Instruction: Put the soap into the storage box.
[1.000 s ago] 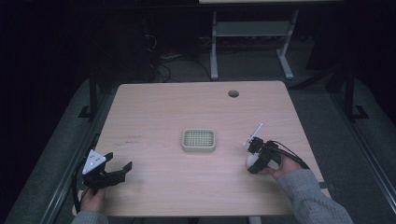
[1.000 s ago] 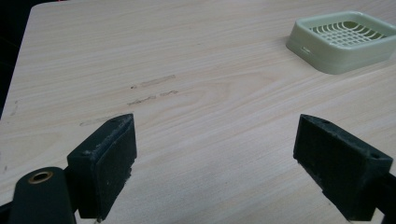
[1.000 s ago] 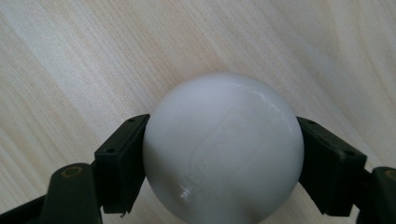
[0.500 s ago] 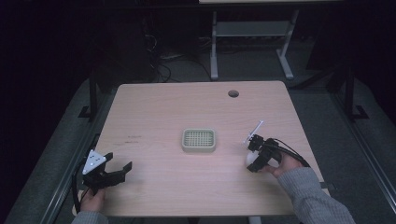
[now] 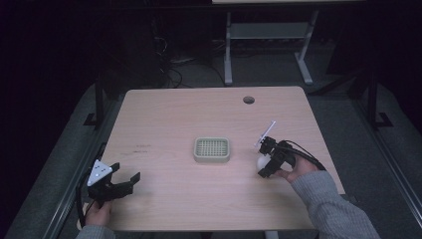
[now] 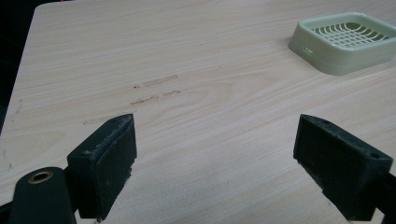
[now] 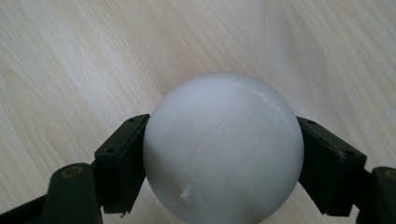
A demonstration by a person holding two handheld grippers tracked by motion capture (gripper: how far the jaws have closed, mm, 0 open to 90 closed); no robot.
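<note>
A white ball sits between the two black jaws of my right gripper, and both pads press on its sides. From above, the right gripper holds the ball low over the right part of the wooden table. A pale green square tray with a grid top rests at the table's centre, to the left of the ball. My left gripper stands open near the front left corner, with nothing between its jaws. The tray lies ahead of it to the right.
A round cable hole is near the table's far right. A thin white rod sticks out just beyond the right gripper. Faint scuff marks lie on the wood ahead of the left gripper. Dark floor and a desk frame lie beyond the far edge.
My right gripper with the ball has edged slightly left and away from the person. The left gripper has stayed where it was.
</note>
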